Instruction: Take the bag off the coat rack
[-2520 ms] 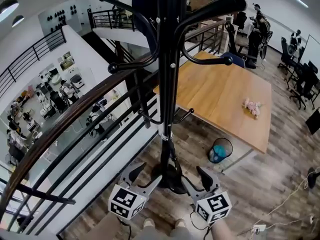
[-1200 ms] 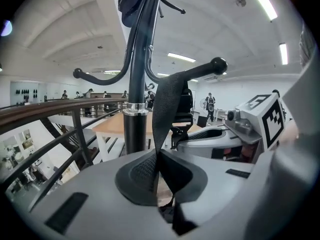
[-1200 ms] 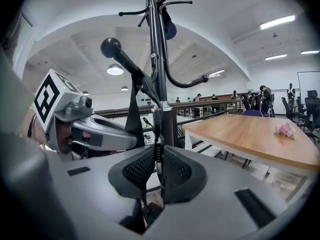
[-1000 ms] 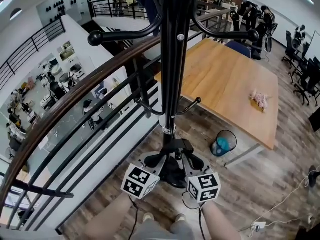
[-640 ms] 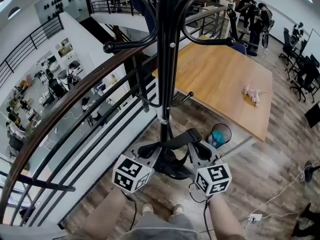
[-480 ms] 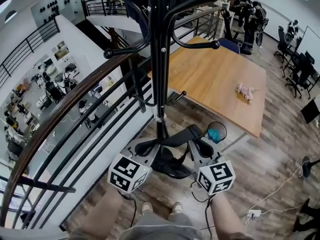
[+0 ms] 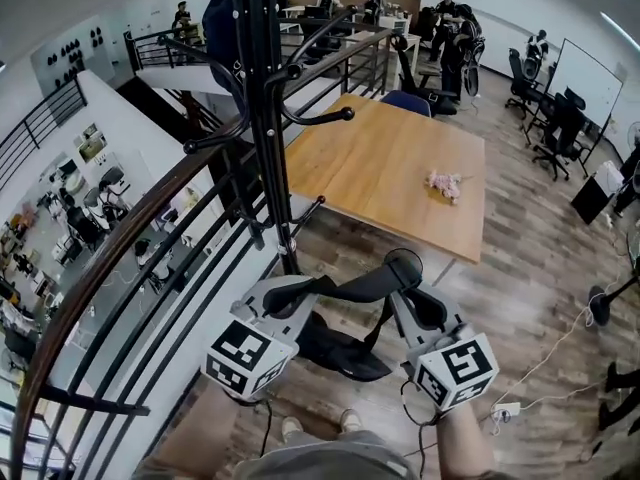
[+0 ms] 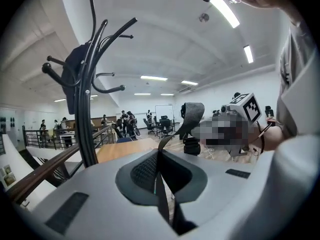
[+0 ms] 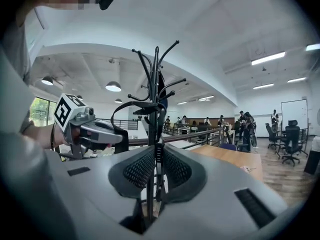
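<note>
As the grey left gripper [image 7: 298, 290] and grey right gripper [image 7: 405, 271] each pinched the wide black strap [image 7: 352, 286] tight between their jaws, the black fabric bag [image 7: 340, 353] hung below and between them, just near and right of the tall black metal coat rack [image 7: 262, 118], above the wood-plank floor [image 7: 540, 298]
</note>
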`<state>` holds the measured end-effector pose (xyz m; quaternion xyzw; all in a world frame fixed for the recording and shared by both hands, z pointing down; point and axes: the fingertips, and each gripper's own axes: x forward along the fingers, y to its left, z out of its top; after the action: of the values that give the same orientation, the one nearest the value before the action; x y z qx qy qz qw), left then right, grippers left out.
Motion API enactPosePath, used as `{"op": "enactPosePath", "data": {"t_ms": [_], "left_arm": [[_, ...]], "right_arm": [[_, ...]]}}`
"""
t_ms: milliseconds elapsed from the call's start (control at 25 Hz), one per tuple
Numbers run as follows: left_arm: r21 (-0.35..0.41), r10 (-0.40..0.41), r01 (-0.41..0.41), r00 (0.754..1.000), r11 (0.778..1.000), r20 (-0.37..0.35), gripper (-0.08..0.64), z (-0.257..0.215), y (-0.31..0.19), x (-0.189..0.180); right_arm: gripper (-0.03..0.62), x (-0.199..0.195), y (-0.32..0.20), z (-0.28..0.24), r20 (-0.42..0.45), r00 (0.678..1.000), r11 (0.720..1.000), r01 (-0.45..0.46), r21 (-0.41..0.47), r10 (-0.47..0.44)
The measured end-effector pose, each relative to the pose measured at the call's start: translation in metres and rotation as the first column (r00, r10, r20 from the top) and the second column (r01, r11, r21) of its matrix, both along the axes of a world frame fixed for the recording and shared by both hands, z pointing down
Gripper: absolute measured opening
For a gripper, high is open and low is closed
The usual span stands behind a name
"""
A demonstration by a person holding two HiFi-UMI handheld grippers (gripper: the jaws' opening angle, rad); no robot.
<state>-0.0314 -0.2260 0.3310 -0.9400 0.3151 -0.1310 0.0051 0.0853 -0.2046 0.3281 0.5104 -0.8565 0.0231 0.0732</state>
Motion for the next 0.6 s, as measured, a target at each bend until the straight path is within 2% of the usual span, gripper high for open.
{"op": "enactPosePath", "data": {"t_ms": [280,600], "left_arm": [[-0.02,0.158,-0.159,0.987,0.987,-0.03,0.017,0.003,0.034,0.051],[-0.108,0.329,-0.331,0.943,0.937,-0.039,0.017,0.035,0.071,0.109]], "right_arm": [[0.066,0.045,0.057,-0.001,-0.025,0.992,0.992,-0.123,-0.006,0.123],[0.066,0.096,0.11,0.033,-0.038,0.956,0.952,-0.293,-0.091,0.291]]}}
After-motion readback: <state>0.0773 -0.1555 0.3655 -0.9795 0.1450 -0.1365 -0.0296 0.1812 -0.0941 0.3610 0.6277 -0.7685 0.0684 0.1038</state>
